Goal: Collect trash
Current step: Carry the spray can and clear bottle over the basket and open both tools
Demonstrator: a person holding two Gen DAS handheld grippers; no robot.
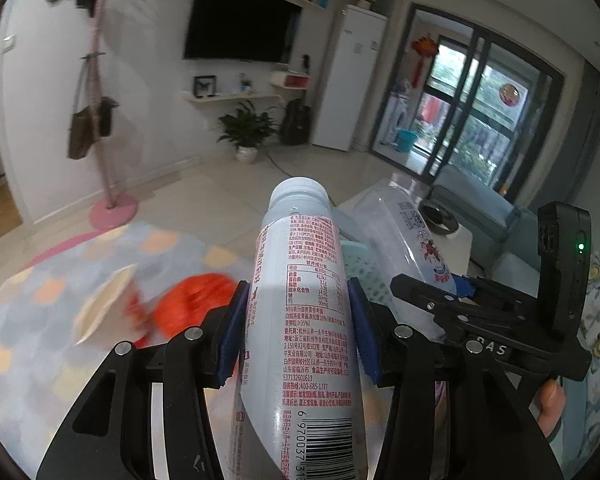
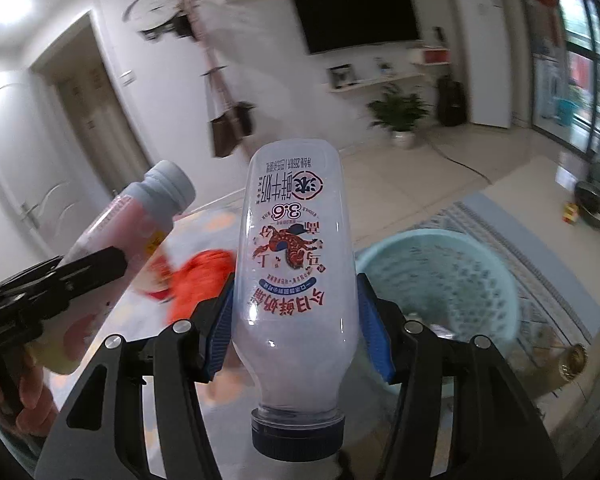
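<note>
My left gripper [image 1: 298,320] is shut on a white yogurt bottle with red print [image 1: 300,312], cap pointing away; the bottle also shows at the left of the right wrist view [image 2: 140,216]. My right gripper [image 2: 296,320] is shut on a clear milk bottle with a dark blue cap [image 2: 296,264], held cap toward the camera; it shows in the left wrist view [image 1: 404,232] too. A teal perforated basket [image 2: 496,256] stands on the floor below and to the right of the right gripper. Both bottles are held up in the air.
A red wrapper [image 1: 196,300] and a pale paper piece [image 1: 104,300] lie on the patterned surface below. A pink coat stand [image 1: 108,200], a potted plant [image 1: 246,132], a white fridge [image 1: 352,80] and a dark bowl on the floor [image 2: 596,204] stand farther off.
</note>
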